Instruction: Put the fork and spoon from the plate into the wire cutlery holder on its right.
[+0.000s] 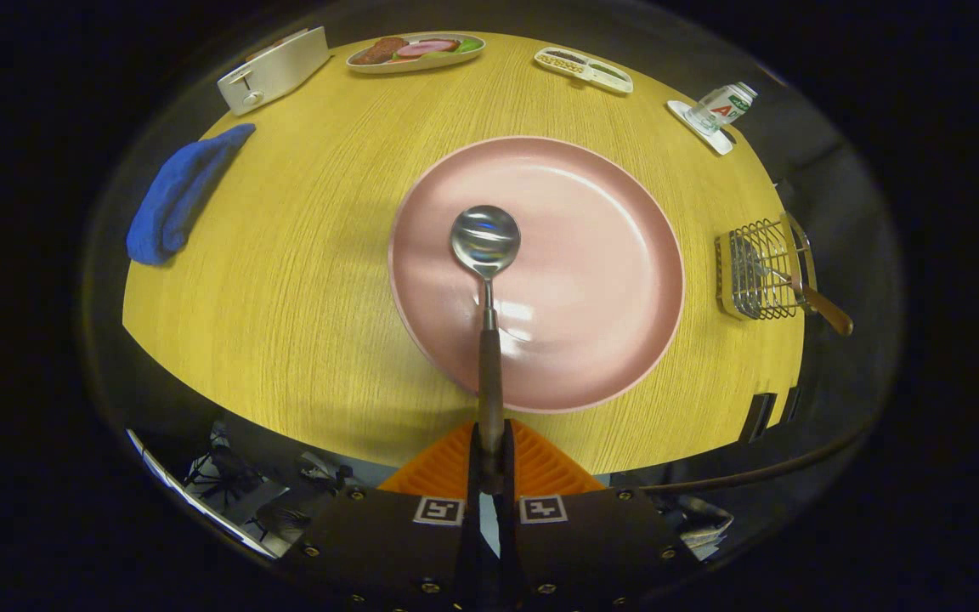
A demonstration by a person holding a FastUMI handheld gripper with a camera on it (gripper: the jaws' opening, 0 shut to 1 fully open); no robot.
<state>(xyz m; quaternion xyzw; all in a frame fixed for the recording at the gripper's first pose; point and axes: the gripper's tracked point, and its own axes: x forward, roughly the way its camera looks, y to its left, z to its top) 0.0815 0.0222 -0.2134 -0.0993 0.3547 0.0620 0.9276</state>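
Observation:
My gripper (489,455) is shut on the brown wooden handle of a metal spoon (485,242). The spoon points straight ahead of the fingers, its bowl hanging over the pink plate (600,255); I cannot tell whether it touches the plate. To the right of the plate, near the table's edge, stands the wire cutlery holder (757,270). A fork (800,289) with a brown handle sits in it, the handle sticking out to the right.
The round wooden table (302,255) also carries a folded blue cloth (179,194) at the left, a white toaster (273,70) at the back left, two food trays (415,51) (583,68) at the back, and a small bottle (721,106) on a coaster at the back right.

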